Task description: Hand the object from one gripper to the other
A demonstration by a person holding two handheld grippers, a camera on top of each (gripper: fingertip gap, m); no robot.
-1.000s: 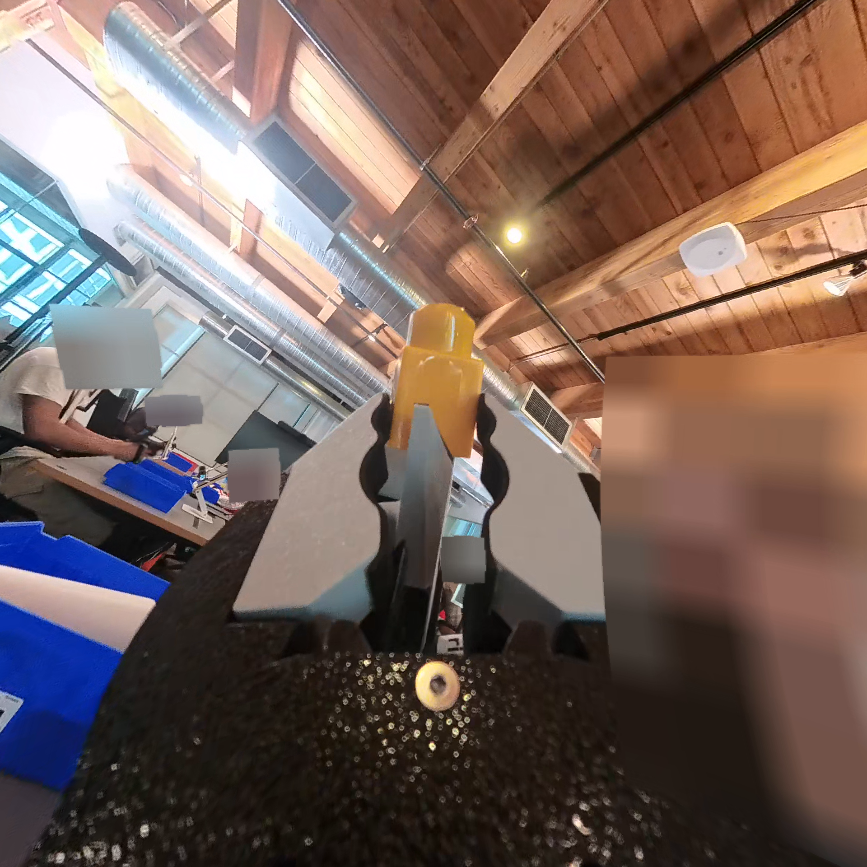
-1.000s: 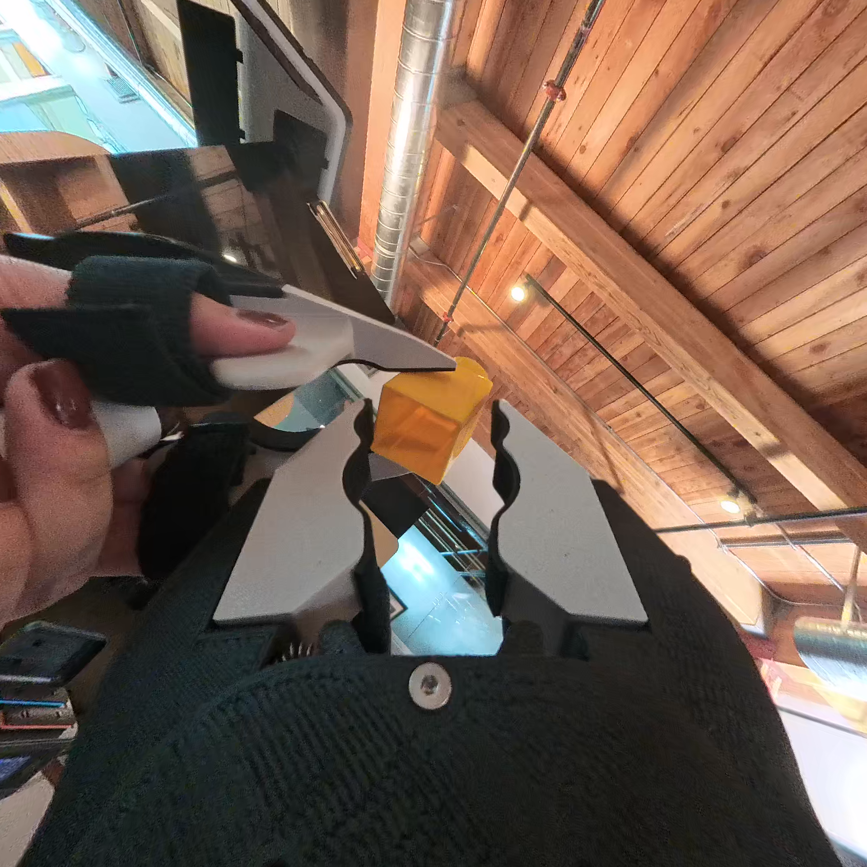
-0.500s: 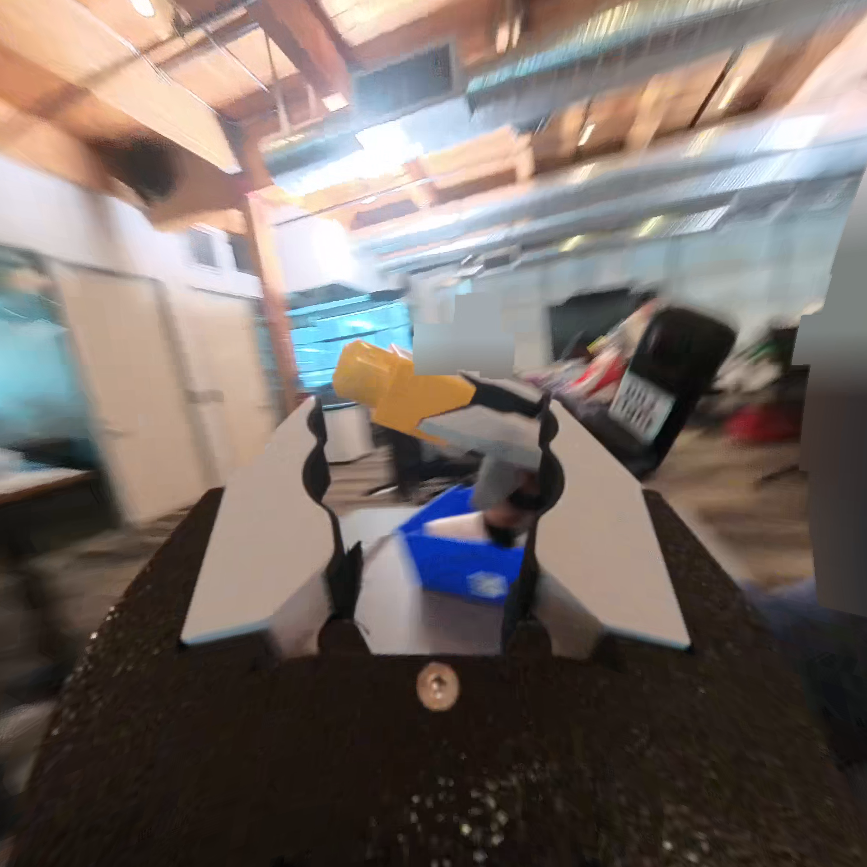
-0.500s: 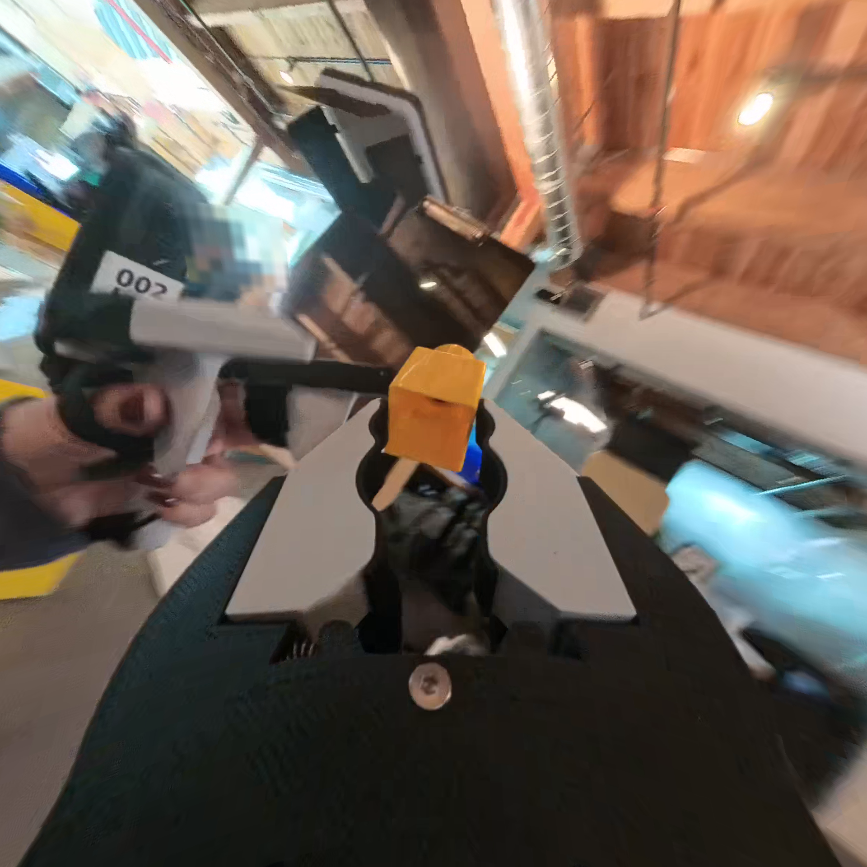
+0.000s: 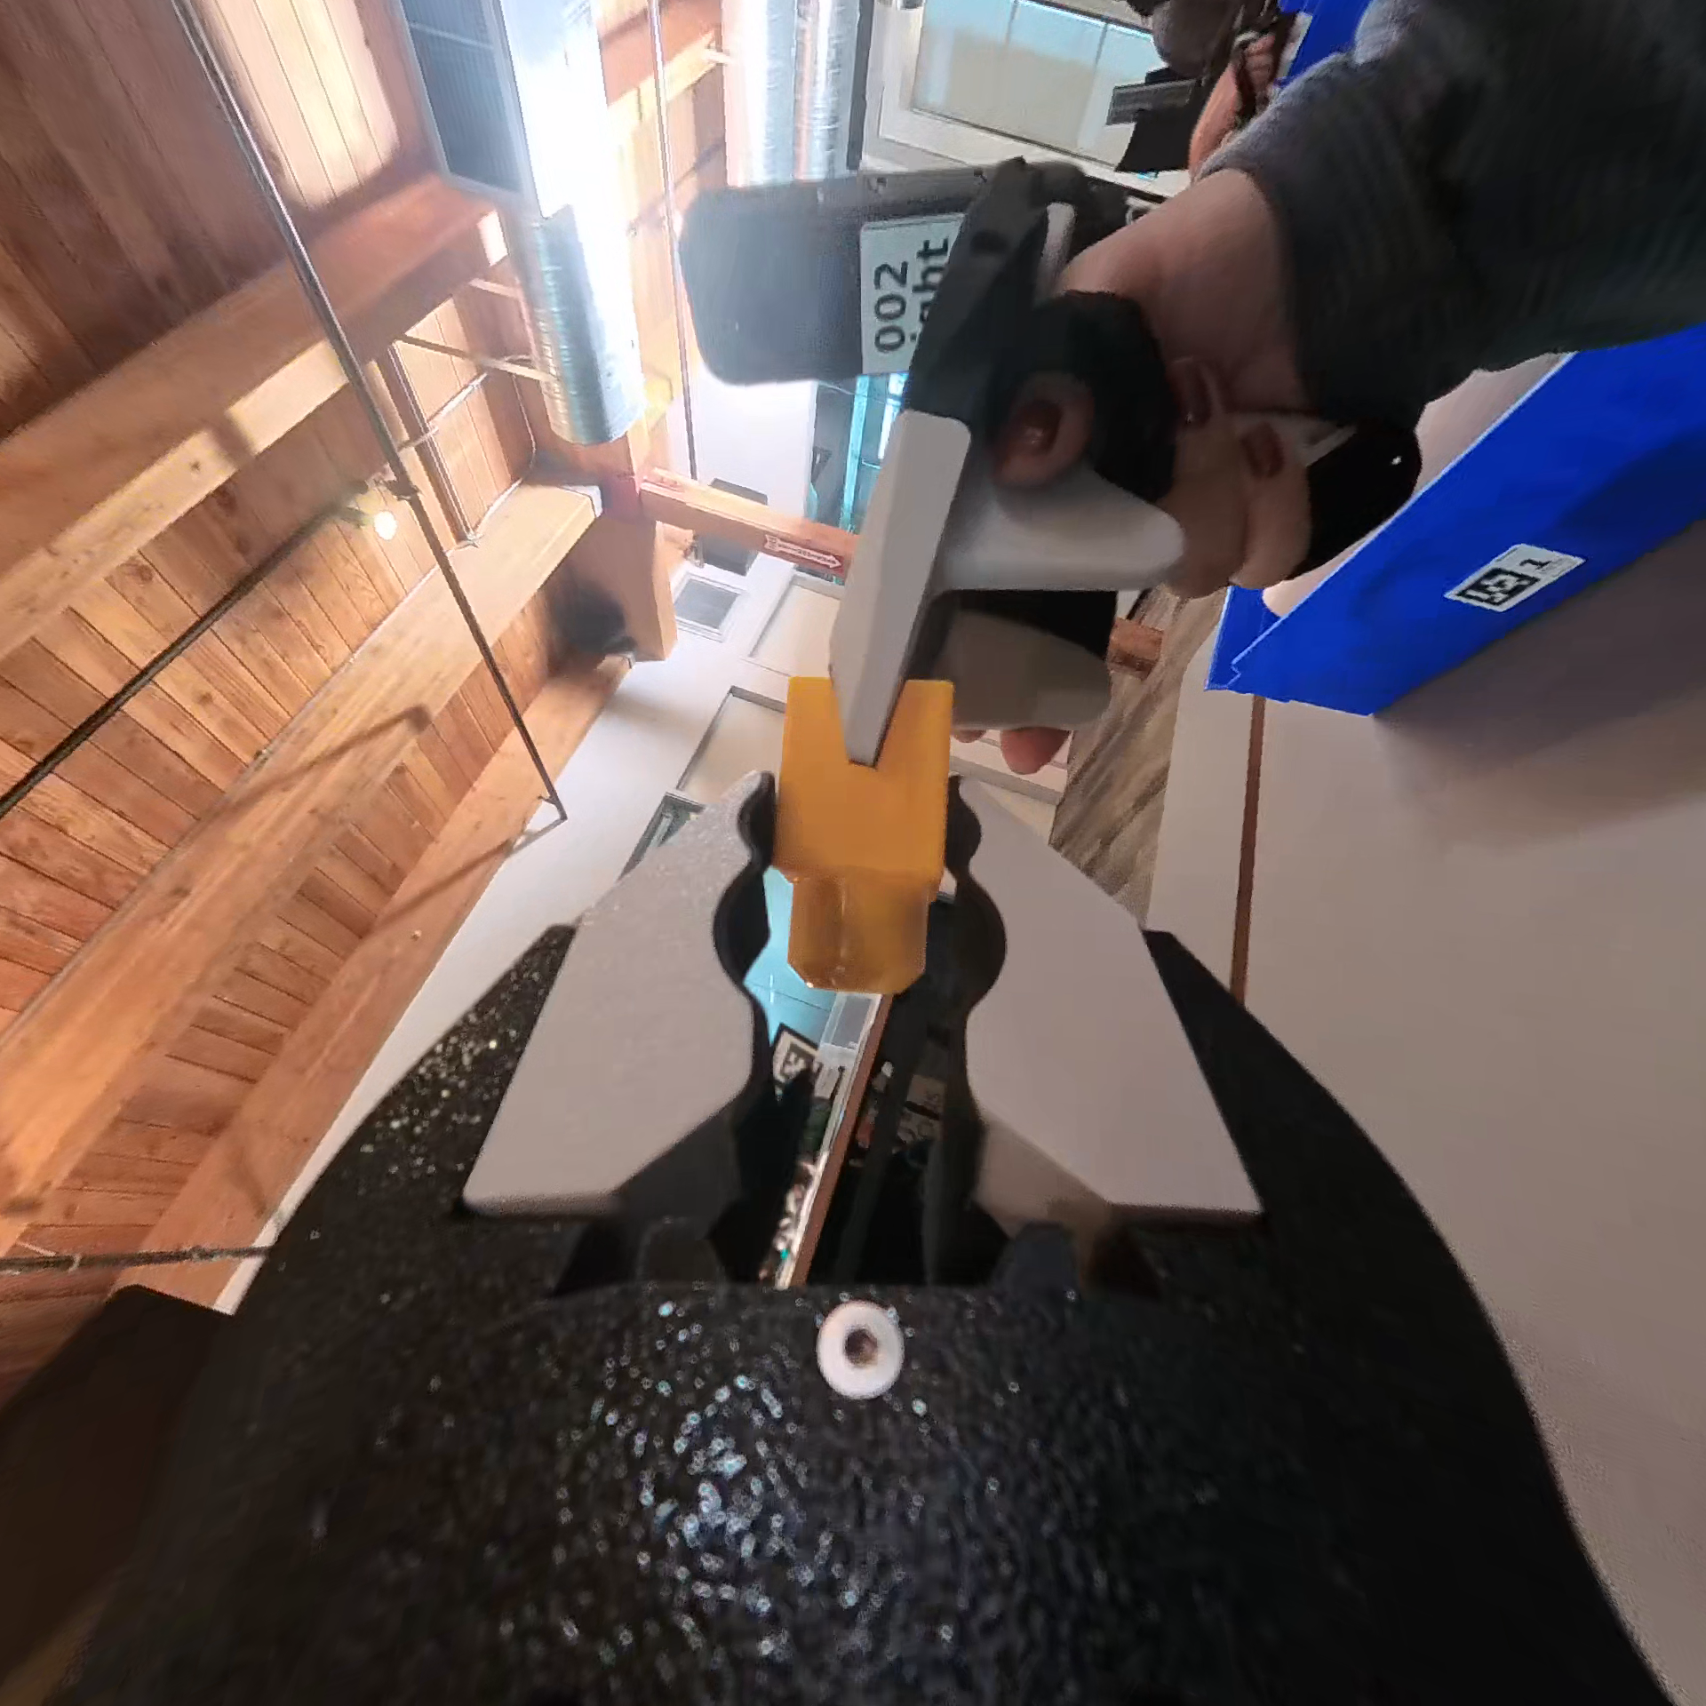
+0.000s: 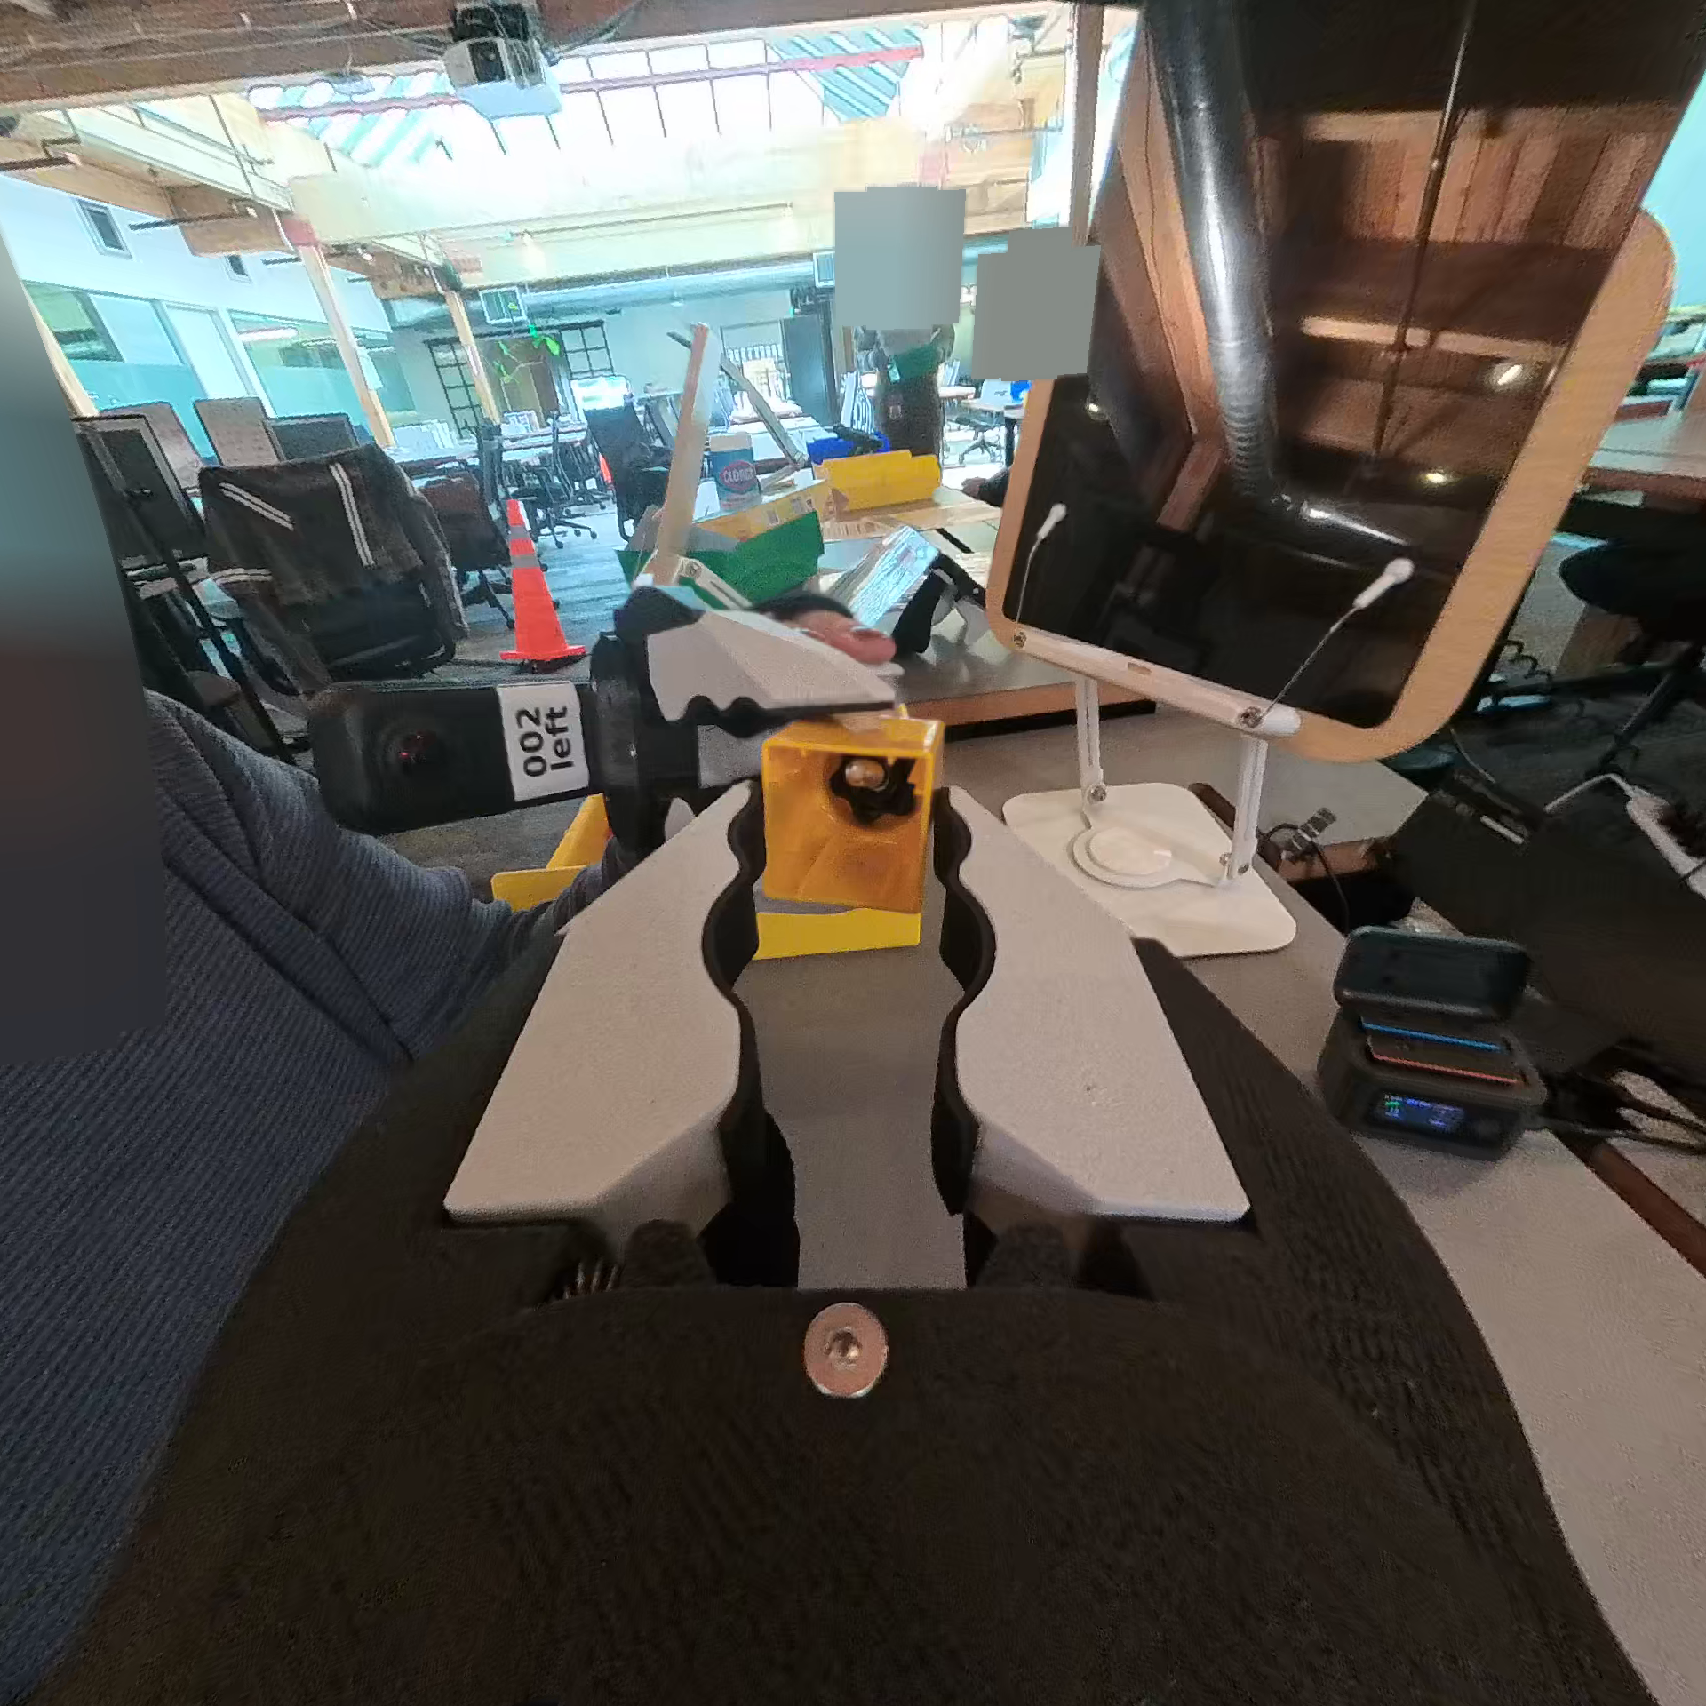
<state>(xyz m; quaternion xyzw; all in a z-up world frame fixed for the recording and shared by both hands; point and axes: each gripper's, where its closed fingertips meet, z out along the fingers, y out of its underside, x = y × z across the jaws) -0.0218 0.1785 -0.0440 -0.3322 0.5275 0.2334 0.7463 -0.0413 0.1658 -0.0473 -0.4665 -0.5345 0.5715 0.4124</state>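
Both grippers clamp the orange block point(image 6: 845, 822): right gripper point(image 6: 845, 835) on its sides, left gripper point(image 5: 859, 831) too. Behind stand a yellow bin point(image 6: 835, 928), a framed mirror point(image 6: 1339, 517) right, and a far traffic cone point(image 6: 535, 595).

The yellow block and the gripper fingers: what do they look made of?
Yellow block: probably moulded or printed plastic, slightly translucent amber with a smooth sheen; hollow in the right wrist view. Left gripper fingers: likely hard plastic, matte grey with a fine grainy surface and dark wavy inner edges.
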